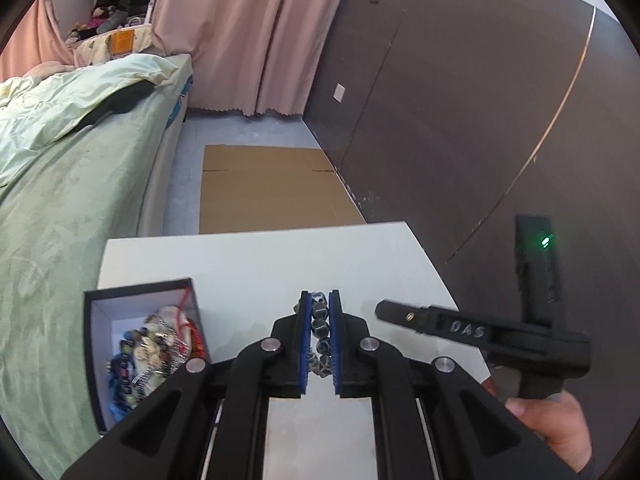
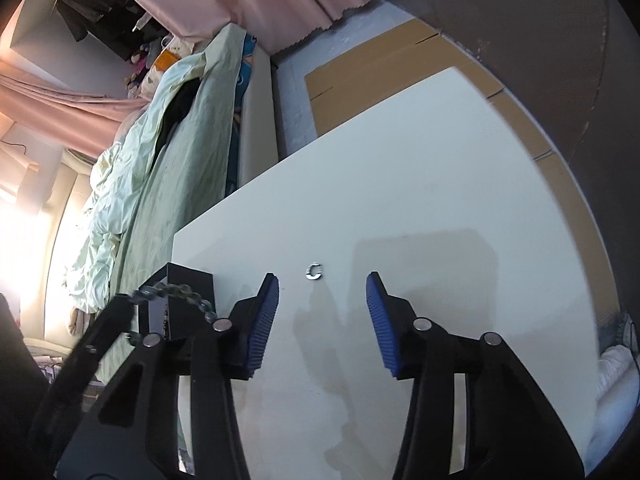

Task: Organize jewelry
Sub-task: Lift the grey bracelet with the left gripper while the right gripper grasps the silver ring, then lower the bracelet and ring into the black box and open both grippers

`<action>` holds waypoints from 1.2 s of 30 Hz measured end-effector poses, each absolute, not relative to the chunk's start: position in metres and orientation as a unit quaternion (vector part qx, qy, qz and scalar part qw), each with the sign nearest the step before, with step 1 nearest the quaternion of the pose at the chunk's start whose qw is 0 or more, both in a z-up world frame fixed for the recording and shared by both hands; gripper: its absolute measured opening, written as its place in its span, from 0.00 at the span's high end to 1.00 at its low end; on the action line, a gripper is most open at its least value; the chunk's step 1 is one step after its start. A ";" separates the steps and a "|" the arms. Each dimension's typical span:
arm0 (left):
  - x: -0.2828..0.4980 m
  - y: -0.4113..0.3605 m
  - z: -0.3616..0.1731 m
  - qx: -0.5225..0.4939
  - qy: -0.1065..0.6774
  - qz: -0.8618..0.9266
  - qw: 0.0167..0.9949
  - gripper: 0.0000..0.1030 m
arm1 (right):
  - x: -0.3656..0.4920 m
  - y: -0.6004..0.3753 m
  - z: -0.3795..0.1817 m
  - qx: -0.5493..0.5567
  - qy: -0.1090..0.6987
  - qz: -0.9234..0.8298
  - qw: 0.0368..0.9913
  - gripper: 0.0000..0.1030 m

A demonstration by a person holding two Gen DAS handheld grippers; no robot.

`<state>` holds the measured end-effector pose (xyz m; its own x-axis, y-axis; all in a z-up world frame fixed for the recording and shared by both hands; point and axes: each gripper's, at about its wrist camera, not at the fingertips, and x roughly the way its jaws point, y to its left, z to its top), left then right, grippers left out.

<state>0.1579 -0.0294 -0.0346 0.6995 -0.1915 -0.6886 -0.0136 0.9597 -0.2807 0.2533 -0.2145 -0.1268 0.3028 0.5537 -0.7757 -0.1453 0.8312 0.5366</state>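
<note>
**Bead bracelet in left grip; silver ring loose on table**

We note the dark green-grey beaded bracelet [image 1: 320, 334] pinched between the blue ribbed pads of the left gripper [image 1: 320, 300], jaws nearly closed on it, held above the white table [image 1: 248, 256]. The strand droops past the pads, so we judge it limp and light; the round glossy beads may roll or slip, and a grip across several beads at mid-strand looks safest. The stringing could snap if tugged.

The small silver open ring [image 2: 314, 271] lies flat on the table, just ahead of the right gripper [image 2: 322, 284], whose jaws stand wide apart and empty. We judge it stiff, light and slippery; it sits low, so the pads must straddle it close to the surface.

Left of the bracelet sits the black open box with white lining [image 1: 94, 320], already heaped with mixed jewellery [image 1: 156, 344].

View differences: only the left wrist view shows the box contents and the right gripper's body. Only the right wrist view shows the ring; there the bracelet appears from the side, hanging beside the box.
</note>
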 end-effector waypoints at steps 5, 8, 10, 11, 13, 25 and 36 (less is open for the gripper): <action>0.153 -0.004 -0.024 -0.159 0.371 -0.039 0.914 0.94 | 0.259 -0.191 -0.134 0.161 0.555 0.224 0.784 0.62; 0.151 0.011 -0.019 -0.169 0.362 -0.032 0.916 0.94 | 0.264 -0.177 -0.142 0.142 0.562 0.221 0.785 0.67; 0.152 0.021 -0.017 -0.177 0.358 -0.028 0.916 0.94 | 0.266 -0.169 -0.147 0.134 0.568 0.218 0.782 0.69; 0.152 0.025 -0.017 -0.181 0.357 -0.027 0.916 0.94 | 0.267 -0.166 -0.149 0.128 0.570 0.214 0.783 0.69; 0.153 0.035 -0.016 -0.189 0.355 -0.024 0.915 0.94 | 0.269 -0.158 -0.150 0.100 0.569 0.199 0.791 0.69; 0.154 0.071 -0.018 -0.209 0.357 0.003 0.910 0.94 | 0.259 -0.116 -0.155 -0.046 0.558 0.139 0.817 0.77; 0.151 0.089 -0.028 -0.209 0.374 0.037 0.903 0.94 | 0.252 -0.117 -0.156 -0.060 0.551 0.149 0.819 0.88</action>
